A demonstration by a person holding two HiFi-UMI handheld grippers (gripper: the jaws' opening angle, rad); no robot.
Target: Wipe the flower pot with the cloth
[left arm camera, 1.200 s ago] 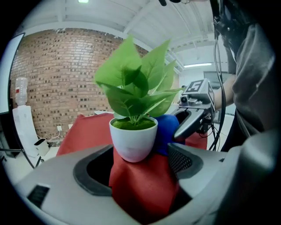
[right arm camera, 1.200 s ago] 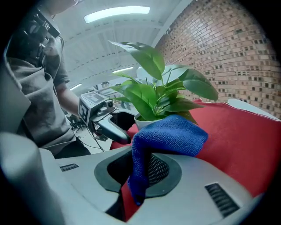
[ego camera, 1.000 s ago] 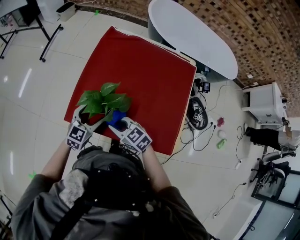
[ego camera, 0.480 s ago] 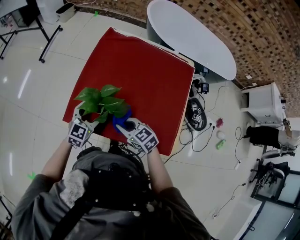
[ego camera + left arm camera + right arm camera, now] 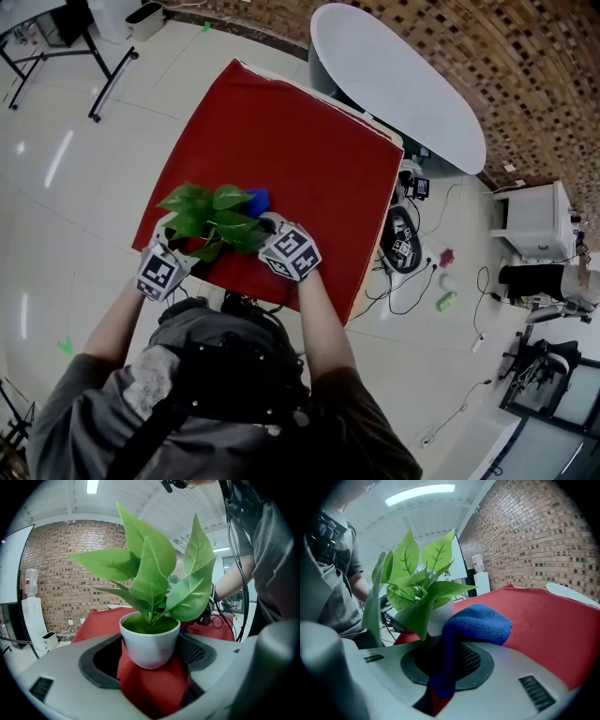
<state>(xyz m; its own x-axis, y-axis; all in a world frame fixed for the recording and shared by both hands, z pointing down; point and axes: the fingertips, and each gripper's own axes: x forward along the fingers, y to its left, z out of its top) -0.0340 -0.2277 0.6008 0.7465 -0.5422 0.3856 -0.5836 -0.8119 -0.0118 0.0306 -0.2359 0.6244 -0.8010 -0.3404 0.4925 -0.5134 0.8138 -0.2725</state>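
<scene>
A white flower pot [image 5: 150, 641] with broad green leaves [image 5: 214, 217] stands near the front left corner of the red table [image 5: 309, 150]. My left gripper [image 5: 183, 242] is shut on the pot, one jaw on each side of its lower body. A blue cloth [image 5: 477, 624] is clamped in my right gripper [image 5: 265, 223] and bunches up beyond the jaws. In the head view the cloth [image 5: 257, 199] shows just right of the leaves. The right gripper view has the pot [image 5: 440, 616] right behind the cloth, partly hidden by leaves; whether they touch is not visible.
A white oval table [image 5: 398, 80] stands beyond the red one. Cables and small items lie on the floor [image 5: 412, 253] to the right, with a white cabinet [image 5: 534, 220] farther off. The table's front edge runs close under both grippers.
Both grippers and the pot have shifted farther onto the table. The blue cloth has gone from the near side of the plant round to its far right side.
</scene>
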